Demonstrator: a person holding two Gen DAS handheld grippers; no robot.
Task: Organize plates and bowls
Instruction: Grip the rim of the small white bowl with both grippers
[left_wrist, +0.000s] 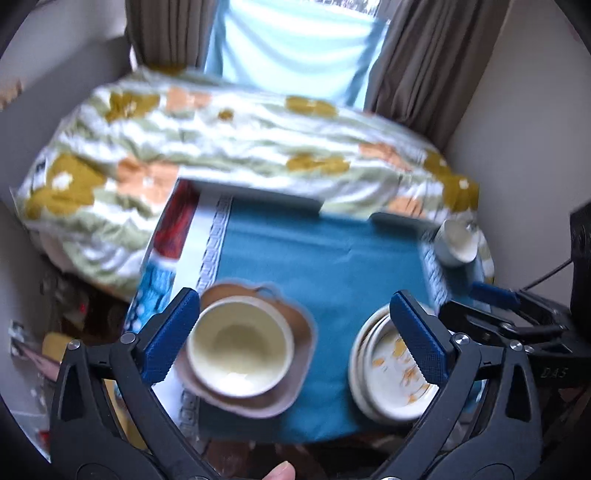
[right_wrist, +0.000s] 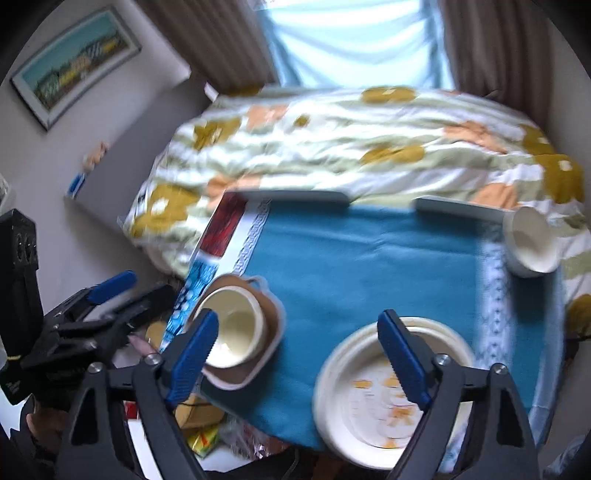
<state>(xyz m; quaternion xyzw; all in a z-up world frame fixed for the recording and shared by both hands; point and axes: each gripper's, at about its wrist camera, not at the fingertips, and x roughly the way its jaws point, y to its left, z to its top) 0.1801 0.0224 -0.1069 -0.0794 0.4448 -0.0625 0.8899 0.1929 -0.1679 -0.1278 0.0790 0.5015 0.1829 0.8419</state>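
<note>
A framed picture (right_wrist: 75, 61) is hanging on the wall at the far left of the right wrist view, and below it the left gripper (left_wrist: 295, 332) is hovering over the near left part of the surface (left_wrist: 325, 254), which is lying under a teal cloth with a patterned white border. Its blue fingers (left_wrist: 170, 336) are standing wide apart with nothing between them, neither pad touching any dish. Beneath that gap a cream bowl (left_wrist: 240, 354) is sitting inside a shallow brownish-pink dish (left_wrist: 299, 384) near the left edge of the cloth (both views are smeared by motion blur, so finer detail is lost). Moving right, a stretch of bare teal cloth is separating that pair from a stack of cream plates (right_wrist: 380, 398) with orange flower prints, which is resting at the near right edge of the surface. The right gripper (right_wrist: 303, 358) is hanging above that stack, its fingers (right_wrist: 404, 360) also spread open and holding nothing, clear of the plates. At the far right corner a white bowl (right_wrist: 532, 240) is lying tipped on its side, well apart from the other dishes. Behind the surface a bed is spreading across both views under a floral quilt (right_wrist: 351, 147), and brown curtains (left_wrist: 424, 62) are framing a bright window beyond it.
</note>
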